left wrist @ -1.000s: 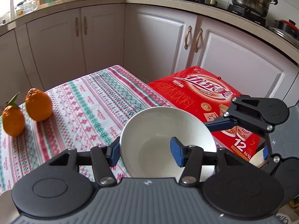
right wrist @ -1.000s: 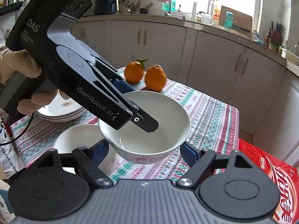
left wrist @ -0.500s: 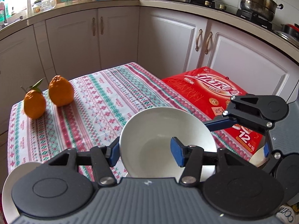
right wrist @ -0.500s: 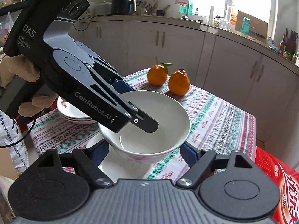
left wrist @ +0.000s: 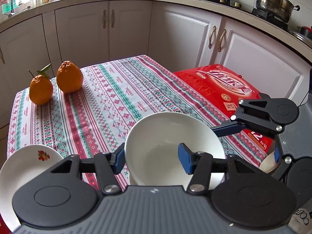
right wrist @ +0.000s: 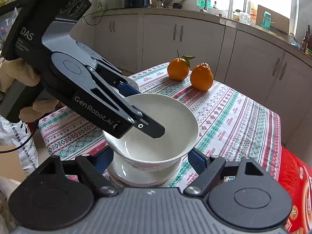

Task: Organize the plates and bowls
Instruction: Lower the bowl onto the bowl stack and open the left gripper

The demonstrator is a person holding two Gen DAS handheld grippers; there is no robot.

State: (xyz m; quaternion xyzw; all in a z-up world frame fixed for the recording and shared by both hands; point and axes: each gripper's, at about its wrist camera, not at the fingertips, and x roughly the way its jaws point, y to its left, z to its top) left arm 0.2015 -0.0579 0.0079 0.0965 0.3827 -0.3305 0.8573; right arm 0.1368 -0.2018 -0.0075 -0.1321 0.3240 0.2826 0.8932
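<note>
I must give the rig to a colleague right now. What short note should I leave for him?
Left gripper: shut on the rim of the white bowl, held just above a second bowl.
Right gripper: open, fingers either side of the bowls, gripping nothing.
Plate with a red motif sits at the table's near left; two oranges at the far end.
Done: bowl lifted over the other.
Left: lower, release, then sort the plates.

Left claw (right wrist: 140, 115) was clamped on the bowl (right wrist: 156, 136) rim: one finger (right wrist: 152, 126) inside the wall, the other outside. It reached in from the left, angled downward, held by a gloved hand (right wrist: 11, 74). Right claw (right wrist: 150, 159) stood spread wide, a blue pad (right wrist: 197, 159) at each side of the bowl, low near its base; contact could not be judged.
</note>
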